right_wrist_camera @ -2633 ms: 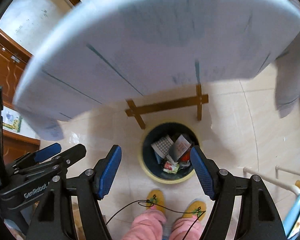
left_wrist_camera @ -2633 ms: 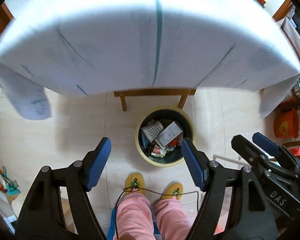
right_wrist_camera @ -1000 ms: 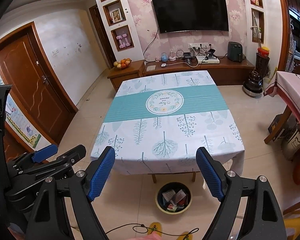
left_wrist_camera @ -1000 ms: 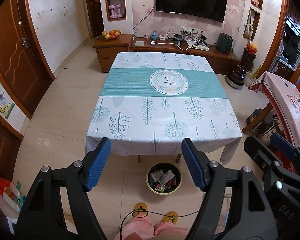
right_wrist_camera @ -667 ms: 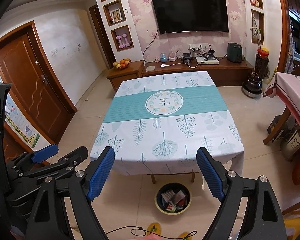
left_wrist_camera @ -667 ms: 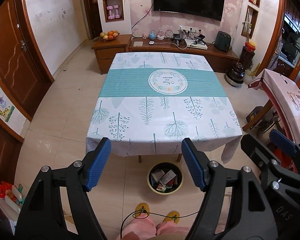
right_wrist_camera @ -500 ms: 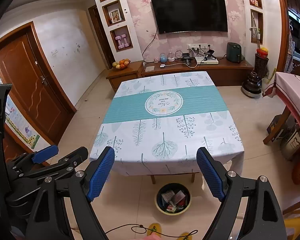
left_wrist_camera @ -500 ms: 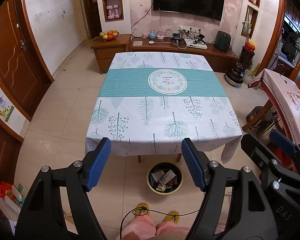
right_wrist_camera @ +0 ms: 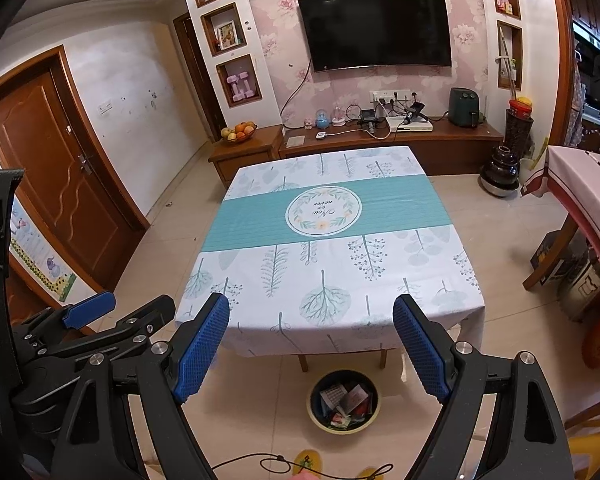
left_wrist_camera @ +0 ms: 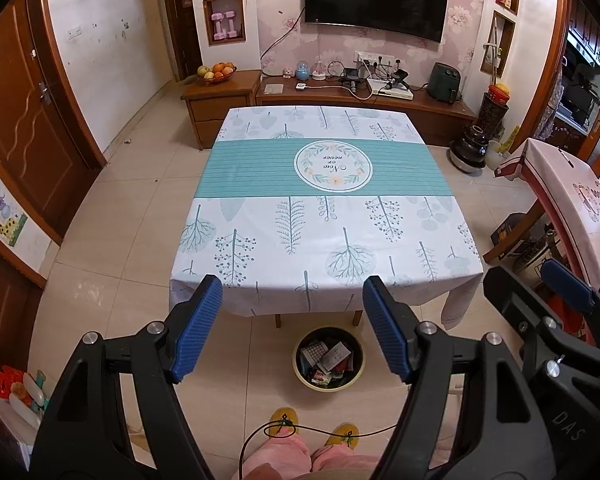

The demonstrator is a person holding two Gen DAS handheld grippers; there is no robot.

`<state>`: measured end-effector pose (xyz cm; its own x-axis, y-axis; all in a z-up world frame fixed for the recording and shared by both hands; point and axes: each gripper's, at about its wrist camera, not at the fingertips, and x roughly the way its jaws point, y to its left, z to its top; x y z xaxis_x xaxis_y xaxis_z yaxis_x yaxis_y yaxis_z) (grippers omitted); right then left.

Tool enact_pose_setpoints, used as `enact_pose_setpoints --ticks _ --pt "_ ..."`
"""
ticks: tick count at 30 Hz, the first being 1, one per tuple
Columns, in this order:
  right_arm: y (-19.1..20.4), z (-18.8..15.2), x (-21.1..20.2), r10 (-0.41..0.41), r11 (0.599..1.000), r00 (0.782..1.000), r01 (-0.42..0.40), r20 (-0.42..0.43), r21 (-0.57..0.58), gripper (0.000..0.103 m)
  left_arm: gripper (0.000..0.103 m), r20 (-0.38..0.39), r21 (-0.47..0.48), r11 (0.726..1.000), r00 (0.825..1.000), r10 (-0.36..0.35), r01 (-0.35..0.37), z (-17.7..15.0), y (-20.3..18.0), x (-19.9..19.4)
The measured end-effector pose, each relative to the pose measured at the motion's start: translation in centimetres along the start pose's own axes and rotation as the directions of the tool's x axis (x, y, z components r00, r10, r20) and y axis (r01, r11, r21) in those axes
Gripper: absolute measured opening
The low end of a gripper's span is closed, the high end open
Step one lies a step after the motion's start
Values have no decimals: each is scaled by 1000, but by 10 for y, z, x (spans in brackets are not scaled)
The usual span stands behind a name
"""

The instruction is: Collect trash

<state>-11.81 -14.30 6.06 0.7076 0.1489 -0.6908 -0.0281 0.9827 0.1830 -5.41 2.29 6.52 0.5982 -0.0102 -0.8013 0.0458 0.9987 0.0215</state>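
Note:
A round yellow-rimmed trash bin full of wrappers and paper stands on the floor under the near edge of the table; it also shows in the right wrist view. The table has a white and teal tablecloth with nothing on it. My left gripper is open and empty, held high above the floor in front of the table. My right gripper is open and empty, beside the left one. Each gripper shows at the edge of the other's view.
A TV cabinet with a fruit bowl lines the far wall. A brown door is on the left. A second table with a pink cloth stands on the right. My feet in yellow slippers are near the bin.
Both grippers have risen from low over the bin to well above the table, so the whole room now shows. In the last second they barely moved. Both stay open.

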Motion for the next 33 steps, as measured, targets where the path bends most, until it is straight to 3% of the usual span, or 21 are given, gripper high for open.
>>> enact_pose_setpoints --ticks 33 --pt "4 -1 0 0 1000 1000 0 -2 5 85 70 -15 8 1000 1000 -4 4 2 5 5"
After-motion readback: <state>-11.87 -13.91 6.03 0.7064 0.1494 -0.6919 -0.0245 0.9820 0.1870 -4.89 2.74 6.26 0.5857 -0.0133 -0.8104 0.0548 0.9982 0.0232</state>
